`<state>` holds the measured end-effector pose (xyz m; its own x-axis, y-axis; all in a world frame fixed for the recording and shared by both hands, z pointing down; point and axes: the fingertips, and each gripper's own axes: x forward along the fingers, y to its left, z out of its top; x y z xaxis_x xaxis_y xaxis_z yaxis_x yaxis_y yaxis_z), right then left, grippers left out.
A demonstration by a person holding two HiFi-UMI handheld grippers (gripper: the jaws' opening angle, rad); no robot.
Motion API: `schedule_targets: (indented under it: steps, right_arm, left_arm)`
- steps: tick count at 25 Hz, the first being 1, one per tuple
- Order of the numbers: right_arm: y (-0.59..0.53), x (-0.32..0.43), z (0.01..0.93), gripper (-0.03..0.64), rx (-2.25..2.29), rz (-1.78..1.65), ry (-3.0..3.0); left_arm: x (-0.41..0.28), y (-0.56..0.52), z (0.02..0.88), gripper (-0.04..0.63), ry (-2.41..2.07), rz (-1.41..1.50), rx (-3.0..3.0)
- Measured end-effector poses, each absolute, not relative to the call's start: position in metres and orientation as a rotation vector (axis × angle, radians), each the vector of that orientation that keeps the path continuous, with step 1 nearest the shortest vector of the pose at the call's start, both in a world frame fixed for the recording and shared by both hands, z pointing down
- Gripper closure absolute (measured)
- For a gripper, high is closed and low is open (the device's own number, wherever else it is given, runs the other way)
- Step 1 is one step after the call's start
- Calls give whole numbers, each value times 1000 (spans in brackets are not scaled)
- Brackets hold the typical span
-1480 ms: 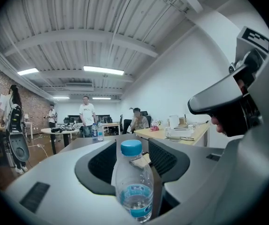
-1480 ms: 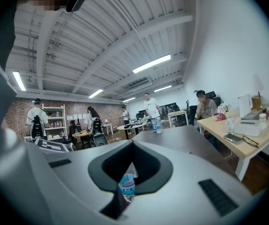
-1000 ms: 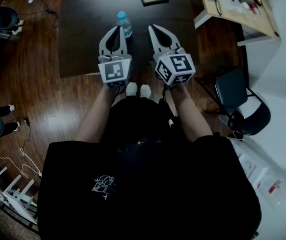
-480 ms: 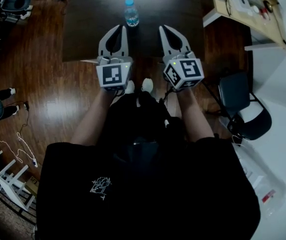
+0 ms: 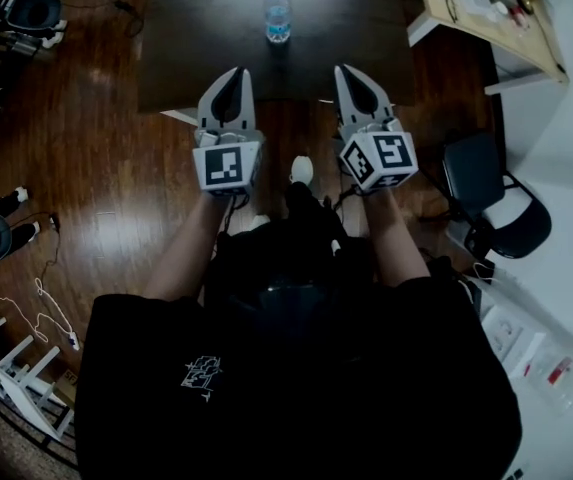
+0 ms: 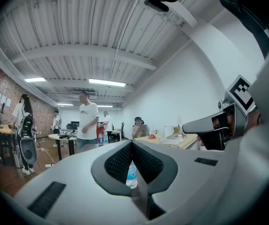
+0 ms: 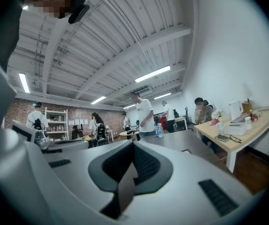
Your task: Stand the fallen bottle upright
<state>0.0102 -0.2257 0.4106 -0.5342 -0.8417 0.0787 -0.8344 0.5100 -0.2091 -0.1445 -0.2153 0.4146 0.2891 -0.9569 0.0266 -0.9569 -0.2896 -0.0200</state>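
The floor [image 5: 86, 168] is of dark, glossy wood planks. A dark desk [image 5: 196, 28] stands on it, and a light wooden desk [image 5: 496, 33] stands to its right. A black chair [image 5: 476, 173] is near that one. The side wall [image 7: 237, 55] is white and the far wall [image 7: 80, 112] is brick. The ceiling [image 6: 87, 27] is ribbed metal with beams and long strip lights [image 6: 107, 82].

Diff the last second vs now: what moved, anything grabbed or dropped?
The left gripper and right gripper drew back from the bottle: their tips were right beside it, now they sit by the near edge of the table, with bare tabletop between. Nothing grabbed or let go. Unchanged: bottle upright on the table, both grippers shut and empty.
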Motion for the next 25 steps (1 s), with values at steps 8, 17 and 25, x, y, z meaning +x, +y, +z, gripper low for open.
schedule_targets:
  steps: [8,17,25]
  right_arm:
    - [-113,-21,400,594,-1573,-279,2670]
    - [-21,-28,393,594,-1632,-286,2636]
    - [19,-6,391,594,-1622,-294,2632]
  left_arm:
    - [-159,-110,402,604,1785,21,-2598]
    - [-165,-29,391,604,1752,70,-2644]
    - [-140,9,374,604,1724,90,-2640]
